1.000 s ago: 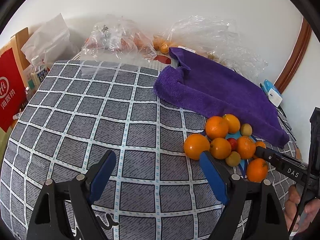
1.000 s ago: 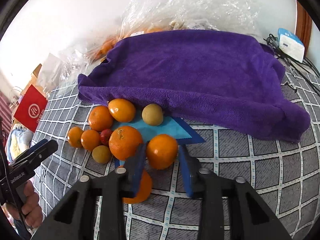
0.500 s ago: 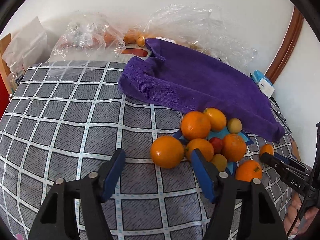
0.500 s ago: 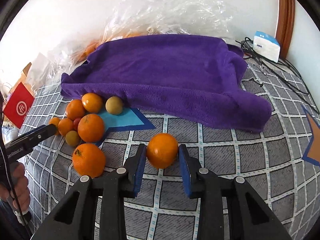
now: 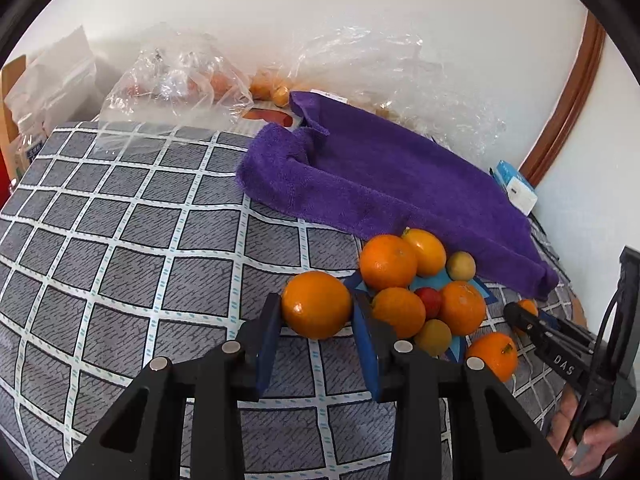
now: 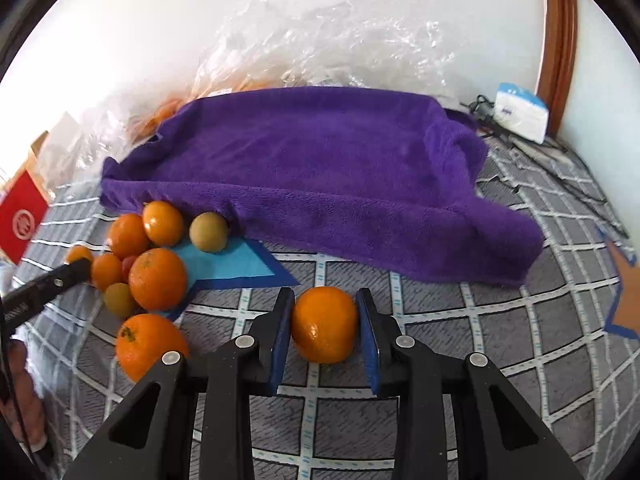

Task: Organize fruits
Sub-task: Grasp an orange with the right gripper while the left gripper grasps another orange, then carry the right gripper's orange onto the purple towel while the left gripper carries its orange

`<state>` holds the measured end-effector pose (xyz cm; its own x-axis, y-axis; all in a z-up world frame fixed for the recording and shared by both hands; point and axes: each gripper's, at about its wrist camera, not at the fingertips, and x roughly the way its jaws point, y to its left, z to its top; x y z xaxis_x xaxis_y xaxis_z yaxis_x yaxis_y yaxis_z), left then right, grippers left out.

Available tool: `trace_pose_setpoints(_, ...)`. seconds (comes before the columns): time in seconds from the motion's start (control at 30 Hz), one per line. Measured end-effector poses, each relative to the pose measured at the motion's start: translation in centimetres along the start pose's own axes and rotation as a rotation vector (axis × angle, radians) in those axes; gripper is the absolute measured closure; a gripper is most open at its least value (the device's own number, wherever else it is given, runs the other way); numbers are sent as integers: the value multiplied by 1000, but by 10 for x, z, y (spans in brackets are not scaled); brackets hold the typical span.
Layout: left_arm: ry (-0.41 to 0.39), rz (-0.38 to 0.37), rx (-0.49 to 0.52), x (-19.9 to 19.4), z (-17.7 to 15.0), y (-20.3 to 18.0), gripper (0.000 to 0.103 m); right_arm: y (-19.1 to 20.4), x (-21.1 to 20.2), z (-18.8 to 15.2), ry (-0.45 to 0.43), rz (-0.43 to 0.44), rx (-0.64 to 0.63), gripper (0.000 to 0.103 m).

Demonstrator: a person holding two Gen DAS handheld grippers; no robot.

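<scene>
My left gripper [image 5: 316, 312] is shut on a large orange [image 5: 317, 305] at the left edge of a fruit pile [image 5: 416, 280] of several oranges, small yellow-green fruits and one red fruit on a blue marker [image 5: 436, 280]. My right gripper [image 6: 325, 325] is shut on another orange [image 6: 324, 323], to the right of the pile [image 6: 148, 256] and past the blue marker [image 6: 236, 264]. The right gripper also shows in the left wrist view [image 5: 520, 314], its orange mostly hidden. One orange [image 6: 150, 344] lies loose beside the right gripper's left finger.
A purple towel [image 6: 320, 168] lies behind the fruit on the grey checked cloth [image 5: 120, 240]. Clear plastic bags [image 5: 180, 76] with more fruit sit along the wall. A white box [image 6: 520, 110] and cables are at the far right. An orange marker [image 6: 626, 292] is at right.
My left gripper moved in and closed on the large orange at the pile's left. My right gripper carried its orange rightward, away from the pile, towards the orange marker.
</scene>
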<state>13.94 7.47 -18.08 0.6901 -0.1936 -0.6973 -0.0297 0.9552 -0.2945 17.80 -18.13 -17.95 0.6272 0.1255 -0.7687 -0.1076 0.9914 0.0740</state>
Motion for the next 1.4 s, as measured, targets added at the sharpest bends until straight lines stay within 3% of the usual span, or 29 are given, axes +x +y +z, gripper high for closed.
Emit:
trace_pose_setpoints(0.3, -26, 68, -18, -5, -3, 2, 70, -4, 2, -1, -2, -1, 24, 72)
trace_pose_setpoints(0.53, -12, 55, -15, -1, -2, 1, 70, -4, 2, -2, -2, 2, 26, 72)
trace_pose_setpoints(0.9, -99, 68, -33, -17, 0, 4, 70, -4, -5, -3, -33, 23, 22, 72)
trace_pose_setpoints(1.03, -58, 42, -49, -22, 4, 4, 70, 0, -11, -5, -42, 5, -13, 72)
trace_pose_setpoints(1.2, -62, 47, 2, -38, 23, -10, 70, -4, -29, 8, -55, 36, 33, 72)
trace_pose_setpoints(1.4, -110, 33, 25, -53, 68, -28, 70, -2, -57, 47, -125, 1, 43, 72)
